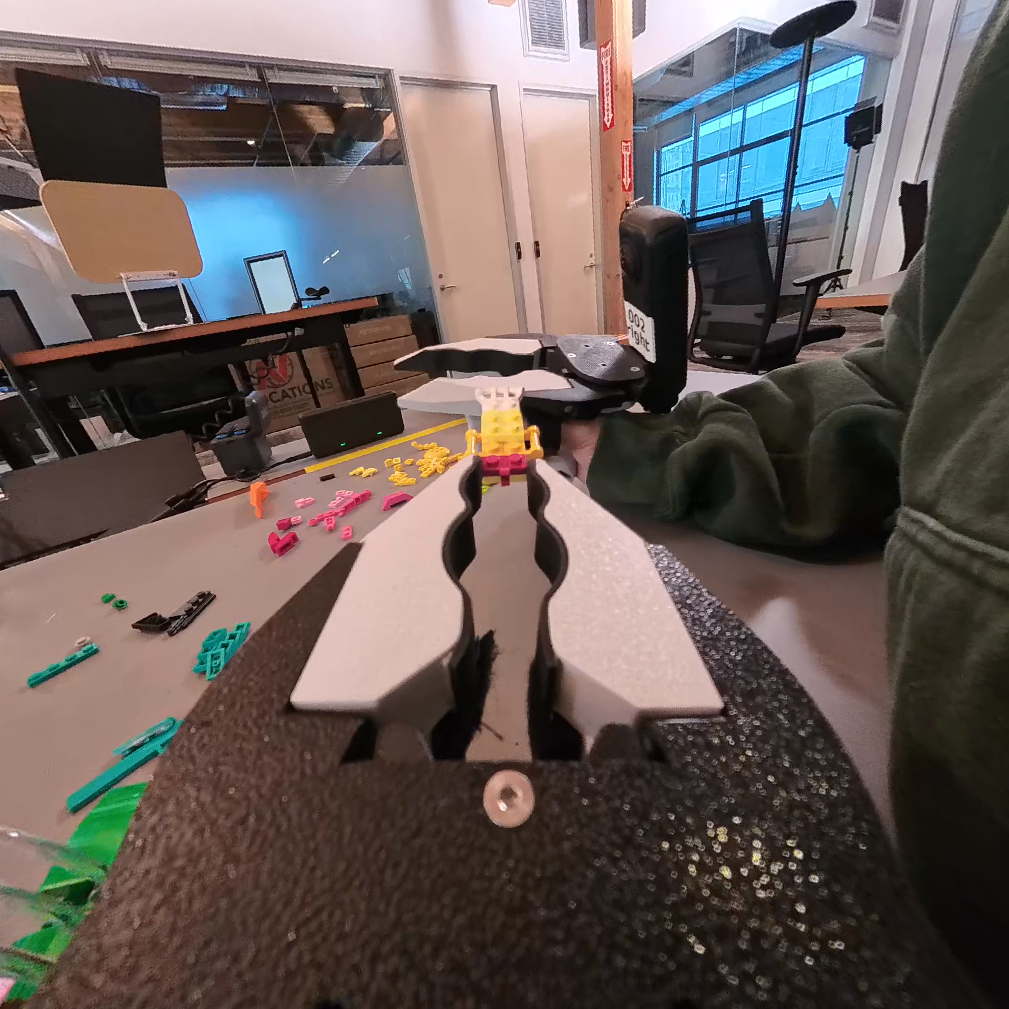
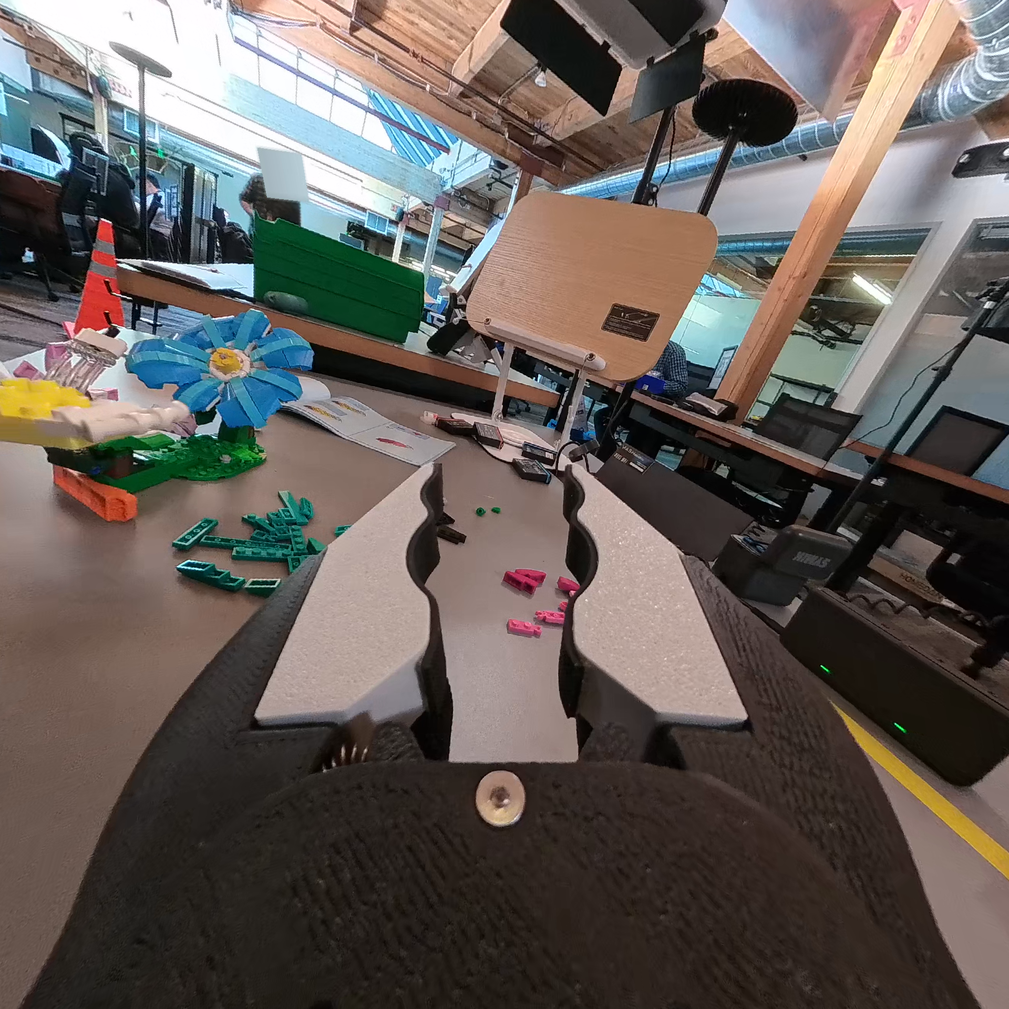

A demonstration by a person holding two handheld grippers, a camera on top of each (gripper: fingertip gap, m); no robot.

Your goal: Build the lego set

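Observation:
My left gripper [image 1: 502, 470] is shut on a small lego assembly [image 1: 505, 431] of yellow, magenta and white bricks, held up above the grey table [image 1: 164, 562]. The white top piece sits just under the lower finger of my right gripper [image 1: 401, 382], which reaches in from the right. In the right wrist view my right gripper [image 2: 502, 480] is open and empty above the table. The held assembly shows blurred at the left edge [image 2: 38, 409]. A built blue flower [image 2: 224, 366] stands on a green base [image 2: 180, 453].
Loose bricks lie sorted by colour: yellow [image 1: 420, 464], pink and magenta [image 1: 333, 508], teal [image 1: 221, 650], black [image 1: 174, 614]. An orange tool [image 1: 257, 497], an open booklet [image 2: 371, 426], a wooden book stand [image 2: 589, 284] and a black box [image 1: 352, 423] lie farther off. A green sleeve [image 1: 764, 464] fills the right. The built blue flower [image 2: 224, 366] is about 25 centimeters from both grippers' fingertips.

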